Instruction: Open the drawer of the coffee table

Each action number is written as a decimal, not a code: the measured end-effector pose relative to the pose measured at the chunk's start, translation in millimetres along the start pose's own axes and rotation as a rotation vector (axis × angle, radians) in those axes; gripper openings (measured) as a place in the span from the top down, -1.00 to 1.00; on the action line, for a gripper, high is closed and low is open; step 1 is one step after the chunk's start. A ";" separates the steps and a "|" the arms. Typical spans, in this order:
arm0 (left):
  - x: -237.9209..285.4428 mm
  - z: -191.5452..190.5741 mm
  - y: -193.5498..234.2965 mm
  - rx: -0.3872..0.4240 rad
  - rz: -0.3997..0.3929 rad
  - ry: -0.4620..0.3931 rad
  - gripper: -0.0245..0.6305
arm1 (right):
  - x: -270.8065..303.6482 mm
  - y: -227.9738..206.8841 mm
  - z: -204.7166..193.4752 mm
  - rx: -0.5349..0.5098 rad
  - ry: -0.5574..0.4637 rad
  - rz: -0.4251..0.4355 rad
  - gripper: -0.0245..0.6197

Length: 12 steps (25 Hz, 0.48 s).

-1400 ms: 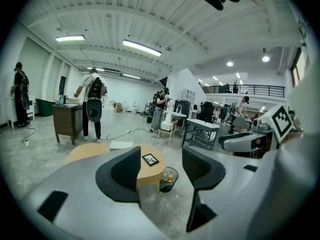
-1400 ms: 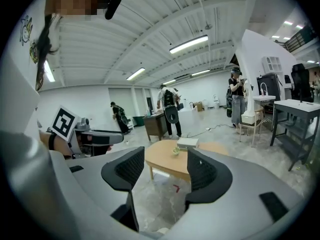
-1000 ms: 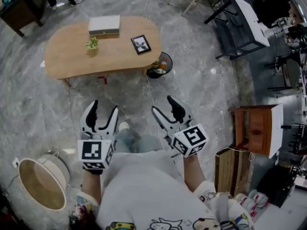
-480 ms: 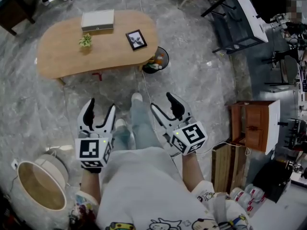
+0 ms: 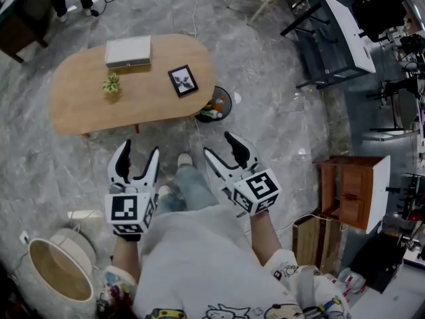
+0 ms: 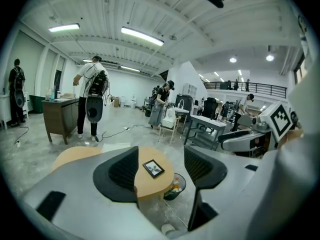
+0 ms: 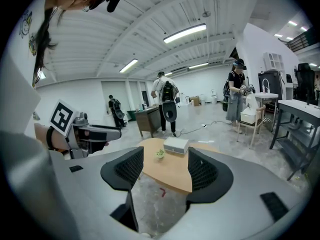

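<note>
Beyond left tool (image 6: 160, 160) lies the picture frame (image 6: 153, 168); beyond right tool (image 7: 165, 158), plant (image 7: 160, 154).

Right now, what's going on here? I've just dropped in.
A person stands a little short of the wooden coffee table, holding a gripper in each hand. The left gripper and right gripper both have their fingers apart and hold nothing; neither touches the table. On the tabletop sit a white box, a small plant and a picture frame, with a bin beside one end. The drawer is not yet reached.
</note>
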<state>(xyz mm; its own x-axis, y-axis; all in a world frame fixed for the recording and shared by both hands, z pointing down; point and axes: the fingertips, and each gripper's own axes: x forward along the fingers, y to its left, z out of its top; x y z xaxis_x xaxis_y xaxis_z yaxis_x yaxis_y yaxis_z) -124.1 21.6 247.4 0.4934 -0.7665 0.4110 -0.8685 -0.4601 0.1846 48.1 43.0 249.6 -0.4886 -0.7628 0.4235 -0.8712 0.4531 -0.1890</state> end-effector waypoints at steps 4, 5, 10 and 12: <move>39.3 19.2 -6.5 0.006 0.019 0.001 0.12 | 19.4 -36.0 19.5 -0.013 0.002 0.032 0.17; 47.6 23.5 -7.6 0.007 0.023 0.002 0.12 | 23.6 -43.8 23.5 -0.016 0.003 0.039 0.17; 79.0 36.6 -9.5 0.013 0.047 0.007 0.12 | 40.5 -72.4 33.1 -0.032 0.021 0.077 0.17; 87.2 37.5 -9.5 0.016 0.055 0.014 0.12 | 45.5 -79.8 32.4 -0.033 0.030 0.087 0.17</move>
<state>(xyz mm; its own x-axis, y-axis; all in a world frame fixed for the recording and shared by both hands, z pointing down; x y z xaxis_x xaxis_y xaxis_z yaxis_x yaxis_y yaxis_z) -71.0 -57.6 248.0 0.4443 -0.7847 0.4322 -0.8933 -0.4249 0.1469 93.9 -42.7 255.2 -0.5602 -0.7063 0.4328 -0.8234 0.5321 -0.1973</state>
